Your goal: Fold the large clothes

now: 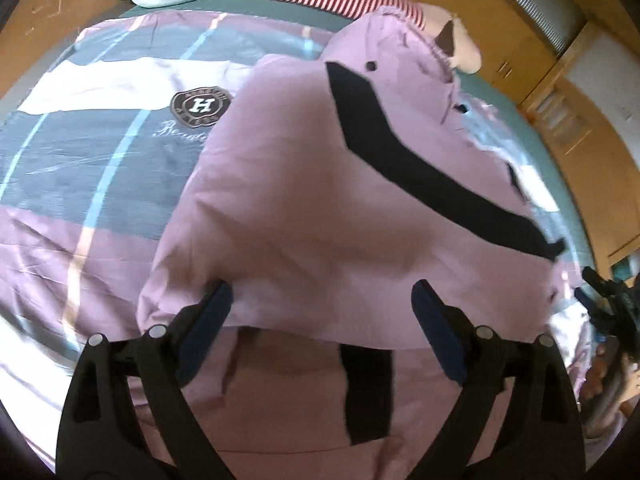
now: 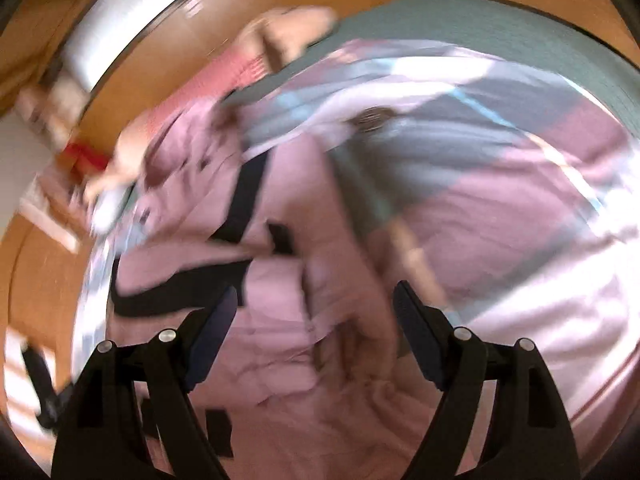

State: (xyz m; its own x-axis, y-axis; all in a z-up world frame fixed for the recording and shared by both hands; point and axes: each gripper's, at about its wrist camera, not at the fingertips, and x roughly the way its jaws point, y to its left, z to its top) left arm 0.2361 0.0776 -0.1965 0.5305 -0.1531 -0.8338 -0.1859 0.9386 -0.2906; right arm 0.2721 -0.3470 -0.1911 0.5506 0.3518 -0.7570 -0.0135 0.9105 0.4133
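The left gripper (image 1: 322, 300) has its fingers spread wide, holding nothing, above the pink garment (image 1: 304, 208), which lies folded over on the bed quilt (image 1: 80, 152). At 3 o'clock, the right gripper (image 2: 316, 304) also gapes empty over that garment.

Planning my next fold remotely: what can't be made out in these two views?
- Right wrist view: motion blur smears the pink garment; folds unreadable.
- Left wrist view: garment hides the quilt beneath; its script is cut off.
- Right gripper: at frame edge, state unclear there.
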